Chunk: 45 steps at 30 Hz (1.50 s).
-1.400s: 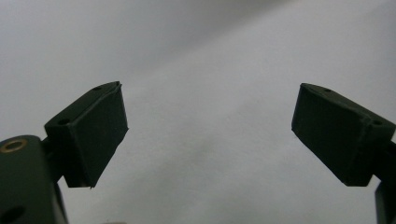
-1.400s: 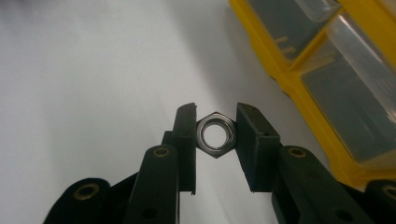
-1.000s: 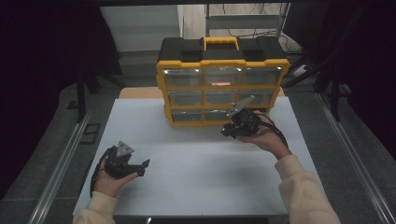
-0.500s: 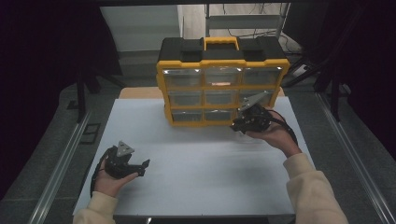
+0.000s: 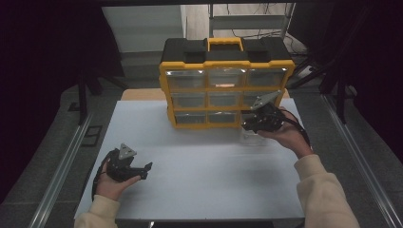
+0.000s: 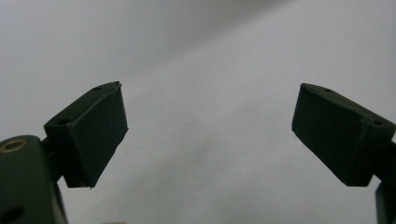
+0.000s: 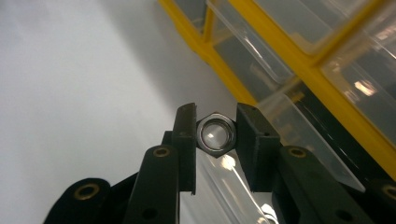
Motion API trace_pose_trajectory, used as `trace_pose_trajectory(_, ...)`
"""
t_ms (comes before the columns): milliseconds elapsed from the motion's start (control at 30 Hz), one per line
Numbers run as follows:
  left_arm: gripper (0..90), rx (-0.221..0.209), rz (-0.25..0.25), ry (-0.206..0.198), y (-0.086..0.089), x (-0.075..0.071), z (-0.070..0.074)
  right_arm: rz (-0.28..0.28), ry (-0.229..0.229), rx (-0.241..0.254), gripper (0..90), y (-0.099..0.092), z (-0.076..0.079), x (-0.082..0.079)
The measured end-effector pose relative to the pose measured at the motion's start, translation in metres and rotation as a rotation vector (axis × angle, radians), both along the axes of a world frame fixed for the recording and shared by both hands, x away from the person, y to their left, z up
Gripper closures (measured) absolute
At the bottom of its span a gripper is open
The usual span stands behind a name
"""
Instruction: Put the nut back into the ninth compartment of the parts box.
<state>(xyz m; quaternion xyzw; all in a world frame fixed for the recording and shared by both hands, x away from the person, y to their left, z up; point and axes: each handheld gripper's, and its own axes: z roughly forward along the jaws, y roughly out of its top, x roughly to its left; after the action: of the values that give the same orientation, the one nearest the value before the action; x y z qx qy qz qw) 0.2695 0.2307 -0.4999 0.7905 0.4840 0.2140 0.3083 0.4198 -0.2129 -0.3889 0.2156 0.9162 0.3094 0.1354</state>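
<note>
Two grippers are in our hands at the white worktop (image 5: pixel 199 175). We use the yellow drawer box (image 5: pixel 227 90) as our landmark; it stands at the far side of the worktop.

Nearest to us, well away from the drawer box, our left gripper (image 5: pixel 145 170) rests low over the worktop. Its fingers (image 6: pixel 88 130) stand wide apart with nothing between them.

Farther off, our right gripper (image 5: pixel 244 121) is just in front of the drawer box, by its bottom right drawer. Its fingers (image 7: pixel 184 140) are close together and pinch a small shiny metal nut (image 7: pixel 215 135) from both sides. A clear drawer (image 5: pixel 252 137) is pulled out of the drawer box, right under that gripper.
</note>
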Motion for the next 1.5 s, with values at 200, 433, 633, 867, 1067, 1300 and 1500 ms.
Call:
trace_pose_trajectory(200,10.9,0.003,-0.001,0.002,0.000,0.000,0.000,-0.031,0.002,-0.002,70.1,-0.010,0.000,0.004)
trace_pose_trajectory(433,10.9,0.003,0.000,0.001,0.000,0.000,0.000,-0.059,0.008,-0.016,70.1,-0.019,-0.003,0.011)
trace_pose_trajectory(633,10.9,0.003,-0.001,0.001,0.001,0.000,0.000,-0.082,0.009,-0.048,70.0,-0.021,-0.011,0.018)
trace_pose_trajectory(867,10.9,0.004,-0.001,0.001,0.001,0.000,0.000,-0.103,0.011,-0.053,70.0,-0.023,-0.014,0.022)
trace_pose_trajectory(1067,10.9,0.003,-0.001,0.000,0.001,-0.001,0.000,-0.125,0.004,-0.041,63.9,-0.024,-0.015,0.022)
trace_pose_trajectory(1300,10.9,0.002,0.000,-0.001,0.001,-0.001,0.000,-0.141,-0.012,-0.006,48.0,-0.026,-0.013,0.018)
trace_pose_trajectory(1500,10.9,0.004,-0.004,0.001,0.000,-0.001,0.000,-0.141,-0.008,0.036,41.5,-0.029,-0.010,0.007)
